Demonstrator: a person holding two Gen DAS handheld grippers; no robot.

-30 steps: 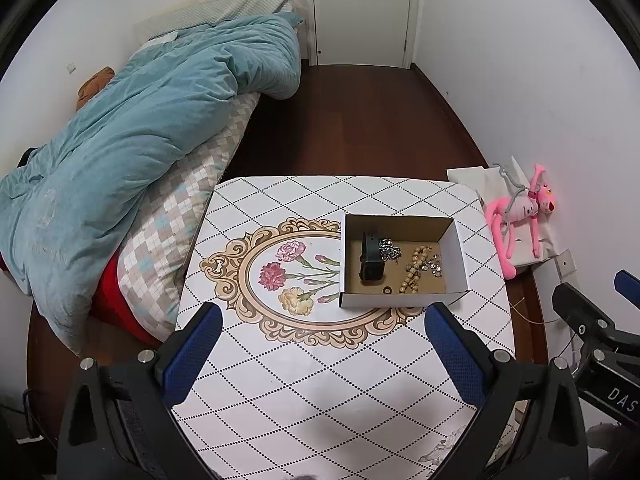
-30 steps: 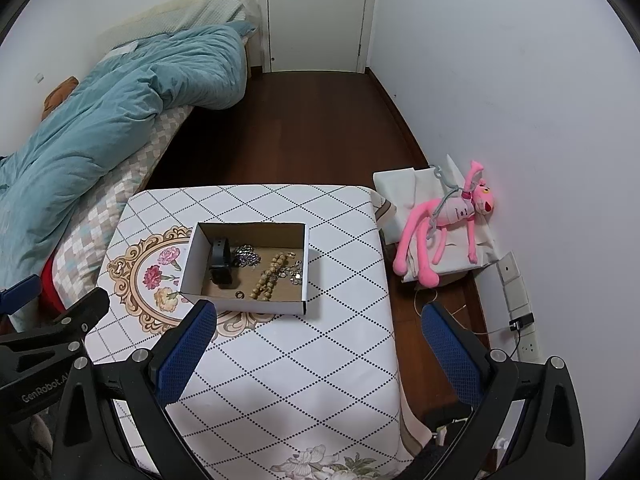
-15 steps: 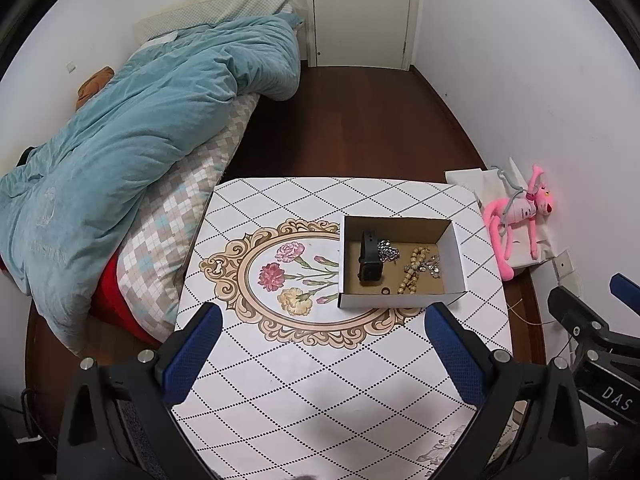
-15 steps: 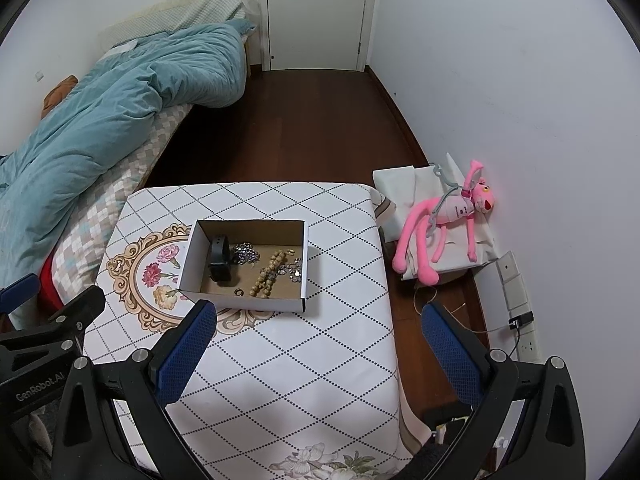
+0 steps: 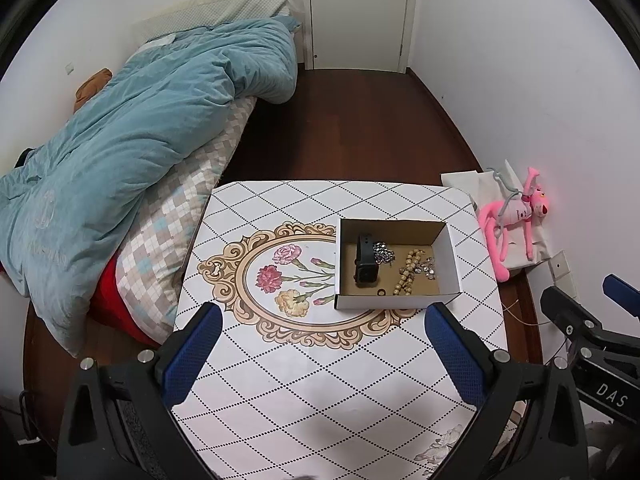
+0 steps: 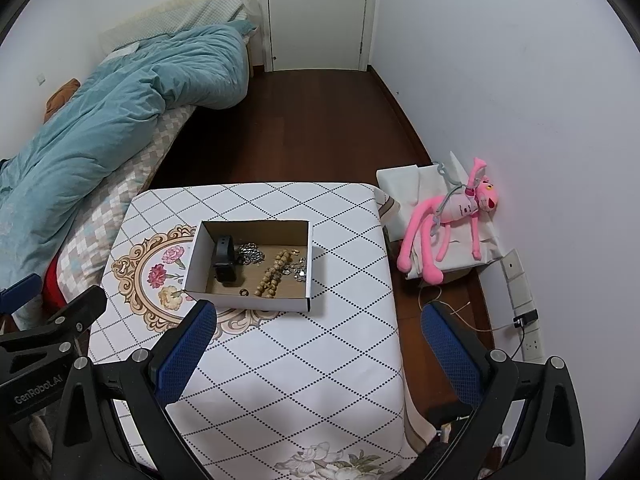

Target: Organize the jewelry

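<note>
Both yours spread, empty: left gripper (image 5: pixel 320 344), right gripper (image 6: pixel 316 340). Risk: chain (image 5: pixel 383 253) snags beads (image 5: pixel 405 278), light box (image 5: pixel 451 256) slides.

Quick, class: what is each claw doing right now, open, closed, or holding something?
Left claw: open, holding nothing, above the table short of the box.
Right claw: open, holding nothing, also short of the box.

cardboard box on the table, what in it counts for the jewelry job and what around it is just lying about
For the job: cardboard box, black smartwatch, silver chain, wooden bead bracelet, small ring.

Lying about: pink plush toy, teal duvet, white bag.
</note>
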